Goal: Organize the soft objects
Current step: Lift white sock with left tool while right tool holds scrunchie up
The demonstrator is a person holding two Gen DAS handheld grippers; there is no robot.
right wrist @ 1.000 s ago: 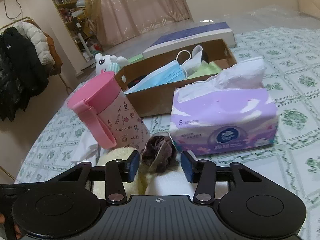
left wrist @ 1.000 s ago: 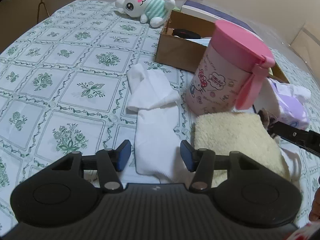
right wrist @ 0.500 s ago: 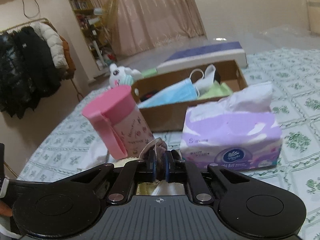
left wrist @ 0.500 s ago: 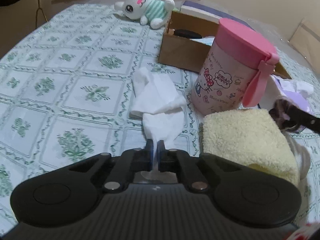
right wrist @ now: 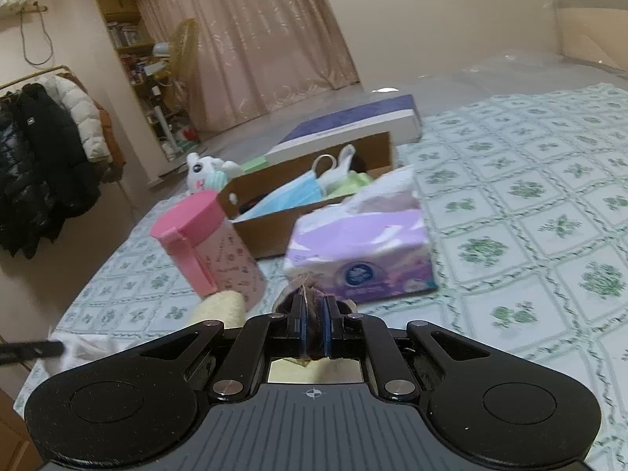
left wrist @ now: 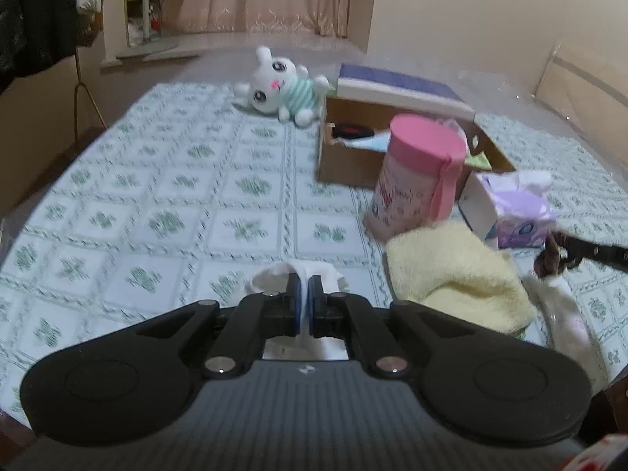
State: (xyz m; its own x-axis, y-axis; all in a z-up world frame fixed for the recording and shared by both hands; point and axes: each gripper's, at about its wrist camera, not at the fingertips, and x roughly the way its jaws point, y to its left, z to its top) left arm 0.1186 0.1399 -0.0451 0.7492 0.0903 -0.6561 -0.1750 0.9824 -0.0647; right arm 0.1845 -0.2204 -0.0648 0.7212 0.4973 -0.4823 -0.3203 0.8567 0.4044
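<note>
Holding a white cloth (left wrist: 298, 274), the left gripper (left wrist: 304, 306) was pinched shut; the right gripper's (right wrist: 313, 327) jaws clamped a dark scrunchie (right wrist: 302, 298). Neither item had reached the cardboard box (right wrist: 274, 227) yet.

Each camera rides just behind its own claw, looking forward and downward along the fingers over the patterned tablecloth (left wrist: 165, 180). Ahead and to the right of the left claw (left wrist: 303, 294) stand the pink jar (left wrist: 416, 180), cardboard box (left wrist: 353, 157) and tissue pack (left wrist: 518, 216); the right claw (right wrist: 313, 314) sees these same three close ahead, from the opposite side.
</note>
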